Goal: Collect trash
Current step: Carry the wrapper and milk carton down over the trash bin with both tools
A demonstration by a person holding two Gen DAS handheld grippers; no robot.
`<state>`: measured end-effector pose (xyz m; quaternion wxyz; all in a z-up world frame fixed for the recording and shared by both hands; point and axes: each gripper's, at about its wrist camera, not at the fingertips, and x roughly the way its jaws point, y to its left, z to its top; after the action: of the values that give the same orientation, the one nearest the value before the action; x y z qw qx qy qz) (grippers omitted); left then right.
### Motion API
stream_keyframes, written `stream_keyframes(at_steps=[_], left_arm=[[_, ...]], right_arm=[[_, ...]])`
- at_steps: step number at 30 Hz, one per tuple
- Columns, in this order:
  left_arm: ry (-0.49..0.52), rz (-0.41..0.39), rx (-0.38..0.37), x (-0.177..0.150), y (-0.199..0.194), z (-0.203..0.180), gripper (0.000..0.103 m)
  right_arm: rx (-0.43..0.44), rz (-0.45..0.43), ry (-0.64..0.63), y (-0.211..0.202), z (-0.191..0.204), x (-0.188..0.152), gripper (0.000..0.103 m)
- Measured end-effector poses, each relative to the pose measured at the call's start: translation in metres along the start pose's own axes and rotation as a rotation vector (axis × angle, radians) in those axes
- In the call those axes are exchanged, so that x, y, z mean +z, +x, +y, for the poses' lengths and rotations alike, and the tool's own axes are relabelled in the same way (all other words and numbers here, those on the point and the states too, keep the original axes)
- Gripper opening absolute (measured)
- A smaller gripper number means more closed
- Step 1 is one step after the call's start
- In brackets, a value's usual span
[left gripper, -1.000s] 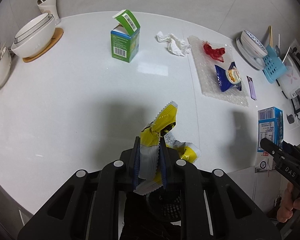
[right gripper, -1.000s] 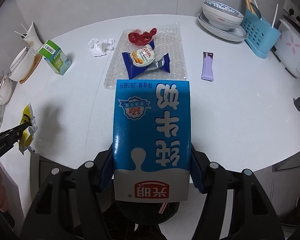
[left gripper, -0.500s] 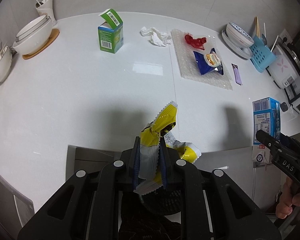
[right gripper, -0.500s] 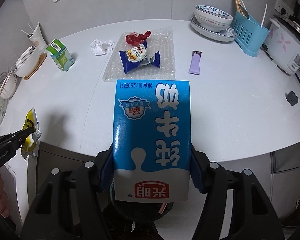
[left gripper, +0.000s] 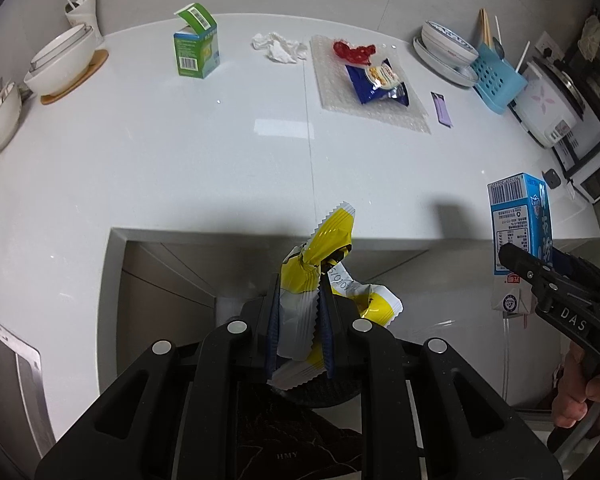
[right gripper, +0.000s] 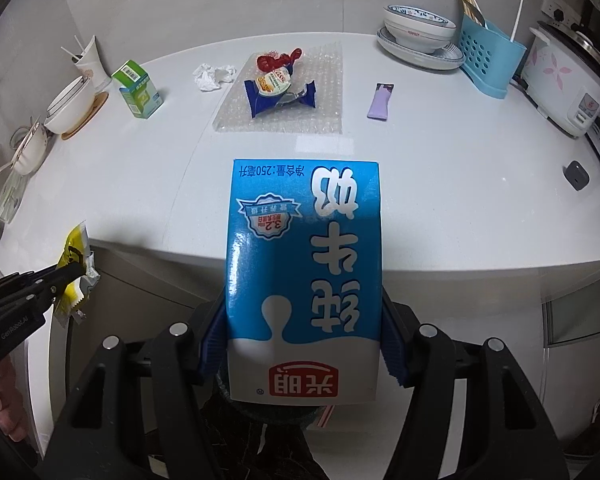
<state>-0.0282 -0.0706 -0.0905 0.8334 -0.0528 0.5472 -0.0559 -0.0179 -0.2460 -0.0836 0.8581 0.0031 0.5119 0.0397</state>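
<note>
My left gripper (left gripper: 298,312) is shut on a crumpled yellow and white wrapper (left gripper: 320,264), held off the front edge of the white counter (left gripper: 180,160). My right gripper (right gripper: 304,320) is shut on a blue milk carton (right gripper: 304,264), also held past the counter edge; the carton also shows in the left wrist view (left gripper: 518,224). On the counter lie a green carton (left gripper: 196,46), a crumpled tissue (left gripper: 278,46), a sheet of bubble wrap (left gripper: 380,108) with a red scrap (left gripper: 352,51) and a blue snack packet (left gripper: 376,82), and a purple sachet (left gripper: 442,107).
White bowls (left gripper: 60,60) on a wooden coaster and a cup with straws (left gripper: 82,12) stand far left. Stacked bowls (right gripper: 418,30), a blue utensil rack (right gripper: 488,56) and a rice cooker (right gripper: 568,88) stand at the right. Below the counter edge is a grey cabinet front (left gripper: 168,280).
Both grippers have pulled back from over the counter to beyond its front edge, still holding the wrapper and the milk carton.
</note>
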Motion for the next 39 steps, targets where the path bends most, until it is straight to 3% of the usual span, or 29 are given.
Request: stream_keyframes(at_steps=[11, 23, 27, 39], left_arm=[[0.013, 0.01, 0.001, -0.04, 0.013, -0.009, 0.016], [-0.014, 0.031, 0.015, -0.077, 0.051, 0.002, 0.016], [-0.017, 0.043, 0.016, -0.088, 0.061, 0.002, 0.016], [-0.031, 0.062, 0.025, -0.114, 0.105, 0.017, 0.016]], right_arm=[[0.032, 0.051, -0.008, 0.007, -0.006, -0.051, 0.06], [0.054, 0.128, -0.003, 0.052, -0.004, -0.09, 0.06], [0.047, 0.172, -0.006, 0.066, -0.001, -0.099, 0.06], [0.041, 0.184, -0.004, 0.109, 0.005, -0.118, 0.06]])
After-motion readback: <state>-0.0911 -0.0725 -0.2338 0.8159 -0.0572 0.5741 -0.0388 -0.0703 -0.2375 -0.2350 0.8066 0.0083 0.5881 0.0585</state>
